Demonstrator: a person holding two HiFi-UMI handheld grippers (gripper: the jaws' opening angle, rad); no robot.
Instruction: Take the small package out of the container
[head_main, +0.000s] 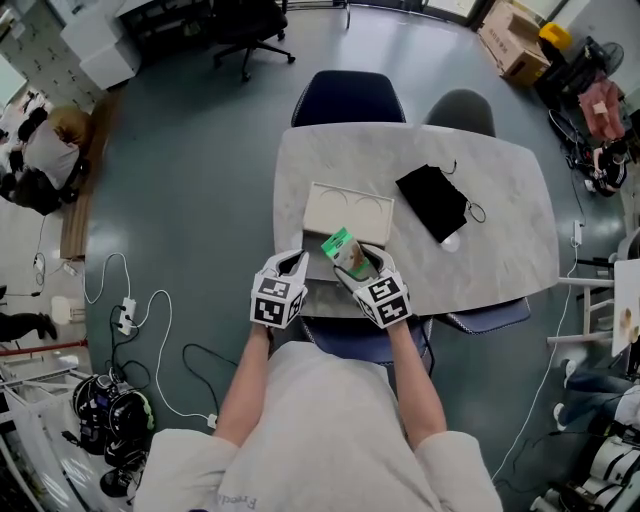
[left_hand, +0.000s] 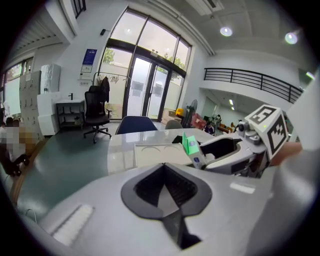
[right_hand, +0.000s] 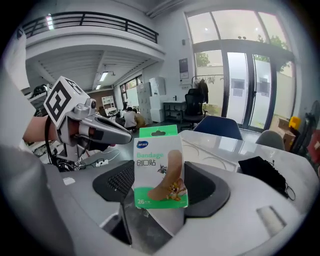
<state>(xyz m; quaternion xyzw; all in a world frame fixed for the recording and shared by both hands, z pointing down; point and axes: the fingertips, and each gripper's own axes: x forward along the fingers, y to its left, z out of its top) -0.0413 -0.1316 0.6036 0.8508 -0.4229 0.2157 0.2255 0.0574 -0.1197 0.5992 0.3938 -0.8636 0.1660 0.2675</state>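
Right gripper (right_hand: 156, 216) jaws clamp a green package (right_hand: 159, 167) printed "Bandage" and "26"; left gripper (left_hand: 167, 201) jaws together

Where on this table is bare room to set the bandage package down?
Bare: the table behind the container, and its right end past the black pouch. Crowded: the near edge by the left gripper and right gripper.
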